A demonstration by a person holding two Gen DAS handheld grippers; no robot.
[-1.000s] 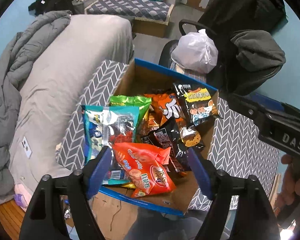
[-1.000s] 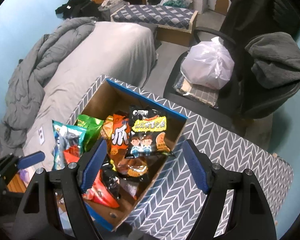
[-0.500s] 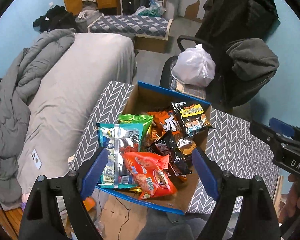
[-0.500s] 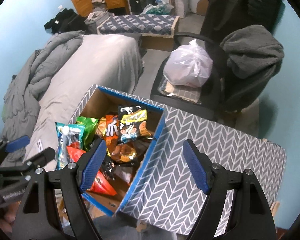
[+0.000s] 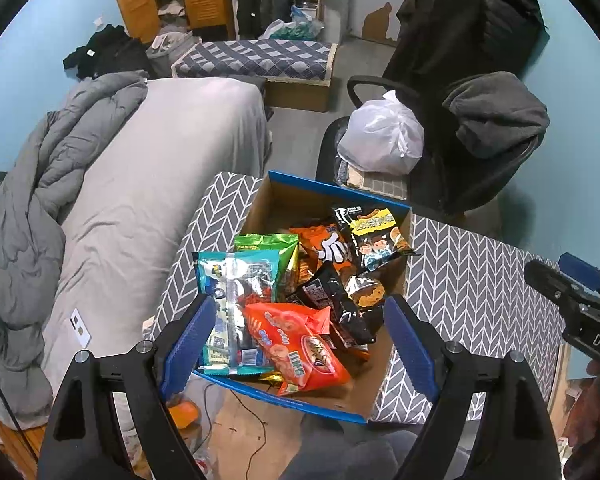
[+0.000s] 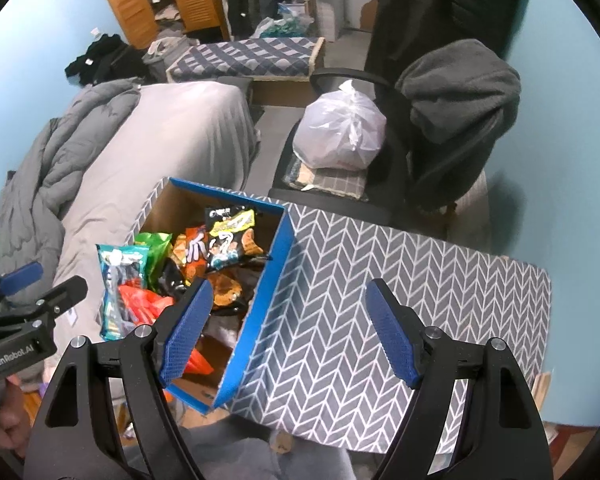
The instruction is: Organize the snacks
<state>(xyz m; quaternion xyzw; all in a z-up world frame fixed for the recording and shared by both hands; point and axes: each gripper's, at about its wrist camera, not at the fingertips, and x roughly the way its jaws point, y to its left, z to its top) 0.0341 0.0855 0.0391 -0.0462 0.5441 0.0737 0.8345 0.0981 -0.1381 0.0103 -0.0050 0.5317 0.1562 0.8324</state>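
Hovering above the snack box [image 5: 340, 200], we held our left gripper [image 5: 296, 336] spread wide, its blue ribbed pads [image 5: 188, 340] gripping nothing and touching nothing. Under it lay the glossy packets: a teal-and-clear bag [image 5: 236, 292] at the left, a green bag [image 5: 268, 244] behind it, a crinkled red-orange bag [image 5: 296, 344] nearest us, black wrappers [image 5: 332, 296] in the middle, and a black-and-yellow cartoon bag [image 5: 374, 232] leaning at the far right corner. The cardboard box had a blue rim and sat on the table's left end, on a grey chevron cloth [image 5: 468, 280].

Moving right, we had our right gripper [image 6: 288, 332] over the box's right wall [image 6: 260, 300] and the cloth, jaws equally wide and empty. Bare cloth [image 6: 400, 272] stretched all the way to the table's right edge. Beyond the table stood a soft grey bed [image 6: 172, 148] on the left and a black chair [image 6: 420, 140] carrying a white plastic bag [image 6: 340, 132].
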